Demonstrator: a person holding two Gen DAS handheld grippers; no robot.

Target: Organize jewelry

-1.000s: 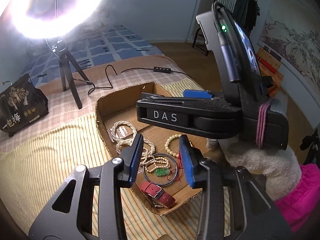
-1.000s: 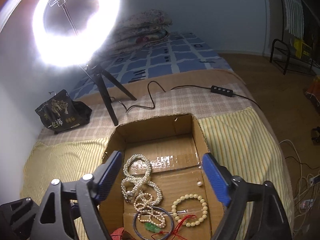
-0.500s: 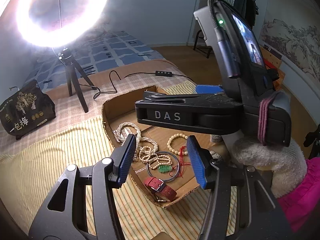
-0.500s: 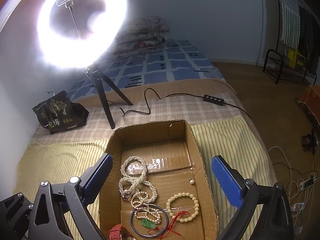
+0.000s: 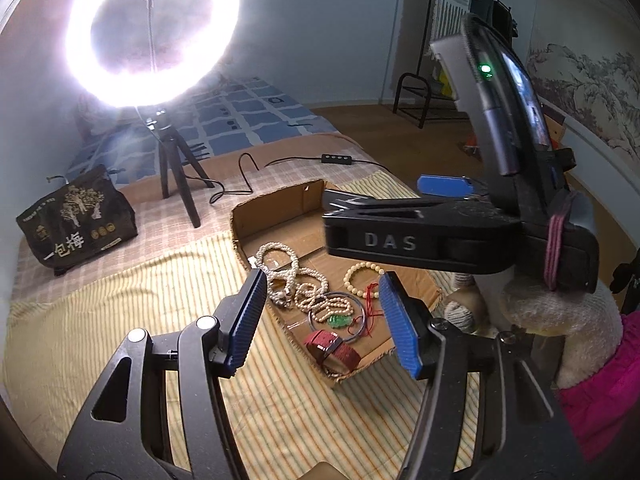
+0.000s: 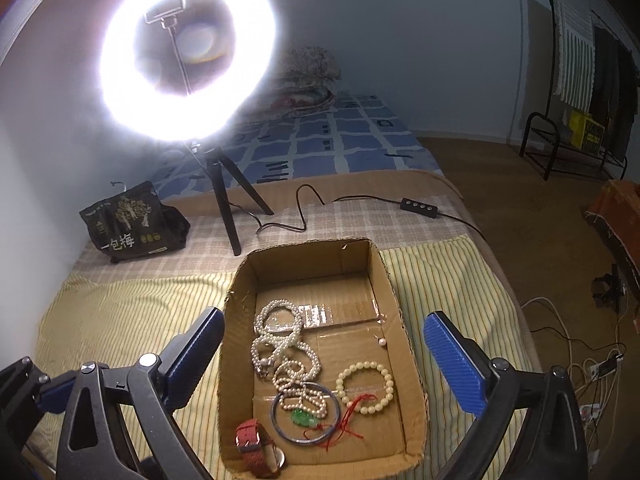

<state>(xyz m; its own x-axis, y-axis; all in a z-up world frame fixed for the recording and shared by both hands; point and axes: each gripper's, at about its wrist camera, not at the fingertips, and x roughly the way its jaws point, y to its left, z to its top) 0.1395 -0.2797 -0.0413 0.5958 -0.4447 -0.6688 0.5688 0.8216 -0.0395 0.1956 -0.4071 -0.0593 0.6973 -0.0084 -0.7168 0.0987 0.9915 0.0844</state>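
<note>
A shallow cardboard box lies on the striped bedspread. In it are a white pearl necklace, a cream bead bracelet, a blue bangle with a green pendant, a red-strap watch and a small pearl earring. My left gripper is open and empty above the box's near end. My right gripper is open and empty over the box; its body shows in the left wrist view.
A lit ring light on a black tripod stands behind the box, its cable and switch across the bed. A black bag sits at the back left. The bed edge and floor lie to the right.
Both grippers have risen and drawn back from the box, so more of the box and bed shows. The left jaws have opened wider. The jewelry has not moved.
</note>
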